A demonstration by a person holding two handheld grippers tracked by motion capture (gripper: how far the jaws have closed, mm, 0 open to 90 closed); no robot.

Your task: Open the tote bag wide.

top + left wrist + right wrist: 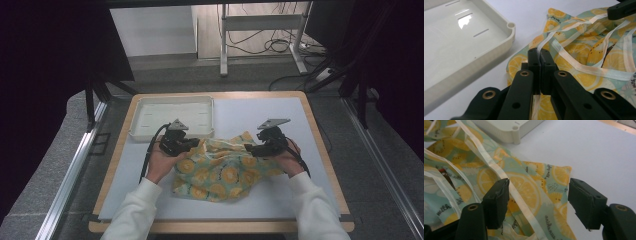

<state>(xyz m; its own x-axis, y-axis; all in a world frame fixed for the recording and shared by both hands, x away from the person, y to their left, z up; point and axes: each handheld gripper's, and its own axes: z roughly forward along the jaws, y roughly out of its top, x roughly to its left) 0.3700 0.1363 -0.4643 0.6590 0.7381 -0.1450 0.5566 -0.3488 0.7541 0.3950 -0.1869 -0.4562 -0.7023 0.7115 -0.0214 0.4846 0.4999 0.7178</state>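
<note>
Fabric is lying crumpled in the middle of the white table top (260,110): a lemon-print cloth bag (222,170) with pale ribbon straps (574,63), its upper edge sitting just beside the empty cream tray (150,107). The left gripper (187,142) is pinching shut on the left edge of the bag, its jaws pressed together over a strap and a fold of cloth in the left gripper view. The right gripper (537,202) is standing open over the bag's right corner, its fingertips (496,201) straddling a strap and the printed cloth without pressing on them. Trouble seems likeliest on that right side: the jaws are framing both strap and corner, so closing here risks catching only the thin ribbon, and a pull would then be dragging the strap out while the body stays bunched. Closing too shallow on the corner could let the slick cloth slide free. Pulling apart hard against the left pinch might also sweep the bag into the tray or tug the strap from the left jaws.
</note>
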